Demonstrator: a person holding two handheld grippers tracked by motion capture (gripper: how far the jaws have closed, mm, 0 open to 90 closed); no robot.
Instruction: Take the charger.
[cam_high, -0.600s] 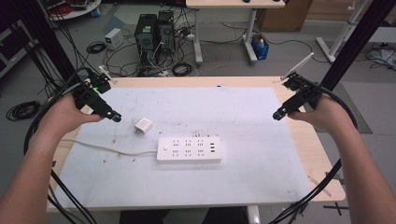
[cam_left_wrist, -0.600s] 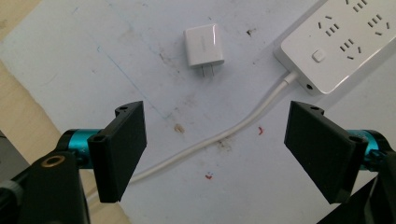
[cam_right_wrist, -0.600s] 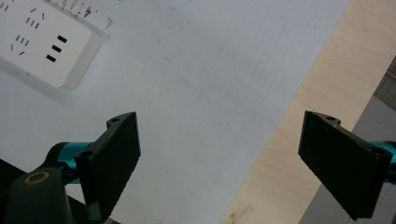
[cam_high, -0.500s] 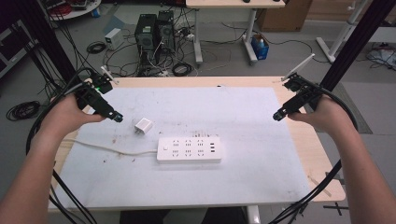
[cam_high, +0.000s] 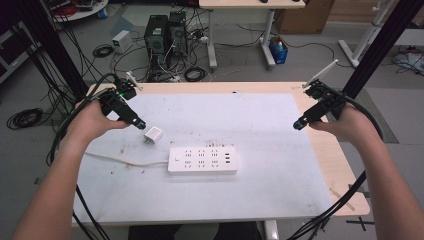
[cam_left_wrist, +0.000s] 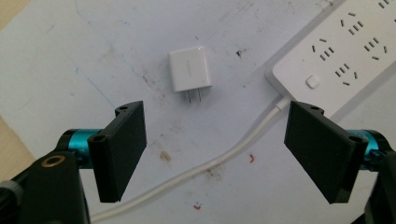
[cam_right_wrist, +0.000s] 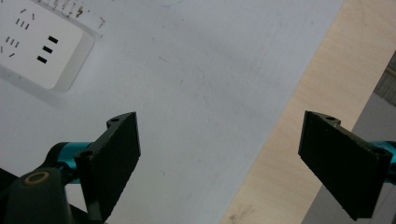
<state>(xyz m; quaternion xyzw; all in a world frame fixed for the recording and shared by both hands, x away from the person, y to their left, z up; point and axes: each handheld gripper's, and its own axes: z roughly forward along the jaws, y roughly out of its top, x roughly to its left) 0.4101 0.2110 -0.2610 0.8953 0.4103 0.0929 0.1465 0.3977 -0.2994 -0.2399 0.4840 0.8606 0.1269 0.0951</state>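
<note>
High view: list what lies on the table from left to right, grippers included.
left gripper → white charger plug → white power strip → right gripper

A wooden table (cam_high: 350, 165) with a white mat (cam_high: 280, 200) stands on a grey floor (cam_high: 30, 150). Behind it sit two black computer towers (cam_high: 165, 32), tangled cables (cam_high: 195, 75), a cardboard box (cam_high: 300, 12) and white desk legs (cam_high: 267, 35).
</note>
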